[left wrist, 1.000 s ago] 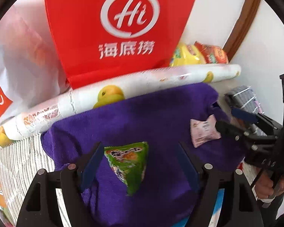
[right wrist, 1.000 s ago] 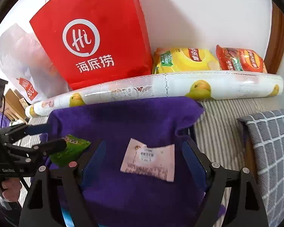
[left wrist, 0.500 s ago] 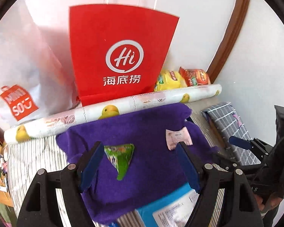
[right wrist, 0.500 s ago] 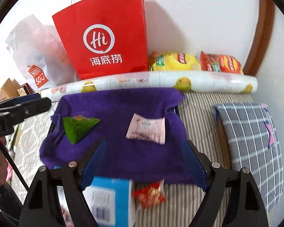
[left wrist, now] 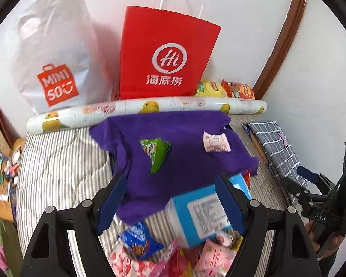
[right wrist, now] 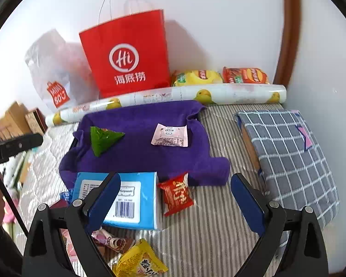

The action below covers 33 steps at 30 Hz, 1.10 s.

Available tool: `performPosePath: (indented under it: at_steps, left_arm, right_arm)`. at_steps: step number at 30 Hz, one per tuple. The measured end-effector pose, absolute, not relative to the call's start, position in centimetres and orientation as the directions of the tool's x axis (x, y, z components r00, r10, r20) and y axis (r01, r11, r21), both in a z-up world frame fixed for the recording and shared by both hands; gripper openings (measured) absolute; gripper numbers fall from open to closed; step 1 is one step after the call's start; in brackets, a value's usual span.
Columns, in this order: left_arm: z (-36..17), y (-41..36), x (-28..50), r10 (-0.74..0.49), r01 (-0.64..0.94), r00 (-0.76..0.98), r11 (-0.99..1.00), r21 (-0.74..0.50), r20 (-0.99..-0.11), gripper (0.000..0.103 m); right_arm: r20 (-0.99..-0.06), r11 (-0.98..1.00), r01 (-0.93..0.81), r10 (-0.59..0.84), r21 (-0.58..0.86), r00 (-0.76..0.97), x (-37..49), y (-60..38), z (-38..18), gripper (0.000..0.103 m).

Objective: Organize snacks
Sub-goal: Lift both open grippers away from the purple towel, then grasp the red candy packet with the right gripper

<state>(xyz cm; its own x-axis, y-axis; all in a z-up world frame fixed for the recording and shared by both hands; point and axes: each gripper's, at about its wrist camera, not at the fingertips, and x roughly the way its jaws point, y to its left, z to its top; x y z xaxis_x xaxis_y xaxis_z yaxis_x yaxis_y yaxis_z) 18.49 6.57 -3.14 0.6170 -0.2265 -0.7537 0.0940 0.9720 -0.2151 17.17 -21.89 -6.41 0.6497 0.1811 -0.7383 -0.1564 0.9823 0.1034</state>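
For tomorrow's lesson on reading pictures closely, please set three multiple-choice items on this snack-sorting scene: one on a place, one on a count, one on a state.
1. Where does the green triangular packet lie?
A. on the purple towel
B. inside the red paper bag
C. on the checked cushion

2. How many snack packets lie on the purple towel?
A. none
B. two
C. five

3. How do the jaws of the right gripper stand?
A. clamped on the blue box
B. shut with nothing between them
C. open, holding nothing

Answers:
1 A: the green packet rests on the towel's left part, beside the pink packet.
2 B: only the green and the pink packet lie on it; the small red packet lies off its front edge.
3 C: the blue pads stand wide apart, having just been opening, and press on nothing.
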Motion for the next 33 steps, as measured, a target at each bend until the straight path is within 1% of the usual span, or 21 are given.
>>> performPosePath:
  at_steps: [2, 5, 9, 11, 13, 14, 15, 16, 17, 19, 20, 24, 27, 33]
  left_arm:
    - [-3.6, 6.8, 17.5, -0.216, 0.081, 0.617, 0.974, -0.212, -0.757, 0.078]
    - [-4.2, 7.1, 16.4, -0.208, 0.062, 0.616, 0.974, -0.217, -0.760, 0.078]
    - [-5.1, 7.5, 15.3, -0.196, 0.036, 0.611, 0.975, -0.220, -0.767, 0.078]
    - [-5.5, 7.7, 14.8, -0.188, 0.026, 0.609, 0.976, -0.217, -0.771, 0.077]
    - [-5.9, 8.0, 14.3, -0.177, 0.013, 0.609, 0.977, -0.213, -0.773, 0.077]
    - [-6.0, 8.1, 14.1, -0.174, 0.009, 0.608, 0.977, -0.213, -0.774, 0.077]
    - [-6.2, 8.3, 14.0, -0.171, 0.004, 0.608, 0.977, -0.212, -0.776, 0.078]
    - [-6.5, 8.6, 13.8, -0.165, -0.005, 0.607, 0.977, -0.211, -0.777, 0.078]
    - [-6.7, 8.8, 13.7, -0.160, -0.012, 0.606, 0.978, -0.210, -0.779, 0.077]
    - [-7.1, 9.3, 13.5, -0.148, -0.027, 0.605, 0.978, -0.206, -0.783, 0.077]
    - [-7.2, 9.5, 13.5, -0.144, -0.035, 0.604, 0.978, -0.206, -0.784, 0.077]
    - [-7.7, 10.3, 13.8, -0.155, -0.059, 0.606, 0.970, -0.238, -0.780, 0.077]
    - [-7.9, 10.3, 14.1, -0.155, -0.058, 0.605, 0.970, -0.237, -0.781, 0.077]
    - [-8.2, 10.0, 14.3, -0.143, -0.052, 0.599, 0.975, -0.217, -0.787, 0.077]
  right_arm:
    - [-0.722, 0.985, -0.140, 0.172, 0.105, 0.670, 16.3, -22.4, -6.7, 0.095]
    - [-0.707, 0.991, -0.116, 0.131, 0.070, 0.695, 15.1, -23.0, -7.3, 0.095]
    - [-0.730, 0.982, -0.172, 0.173, 0.077, 0.661, 14.7, -23.5, -9.0, 0.095]
    - [-0.733, 0.979, -0.177, 0.195, 0.103, 0.651, 14.9, -23.9, -10.0, 0.095]
    - [-0.755, 0.981, -0.164, 0.184, 0.102, 0.630, 15.5, -24.2, -11.2, 0.094]
    - [-0.763, 0.983, -0.155, 0.176, 0.100, 0.621, 16.0, -24.3, -11.8, 0.087]
    - [-0.768, 0.982, -0.152, 0.181, 0.110, 0.615, 16.4, -24.5, -12.5, 0.082]
    - [-0.772, 0.981, -0.153, 0.191, 0.122, 0.606, 16.8, -24.7, -13.0, 0.073]
    - [-0.780, 0.977, -0.160, 0.207, 0.139, 0.590, 17.3, -24.9, -13.7, 0.066]
    - [-0.798, 0.967, -0.173, 0.253, 0.187, 0.547, 18.4, -25.4, -15.2, 0.059]
    - [-0.802, 0.962, -0.177, 0.270, 0.206, 0.534, 18.8, -25.5, -15.8, 0.058]
    - [-0.774, 0.925, -0.228, 0.379, 0.304, 0.508, 19.9, -25.8, -16.9, 0.058]
    - [-0.755, 0.906, -0.262, 0.421, 0.331, 0.503, 20.5, -25.6, -16.9, 0.058]
    - [-0.772, 0.895, -0.333, 0.431, 0.298, 0.467, 21.8, -24.4, -17.3, 0.058]
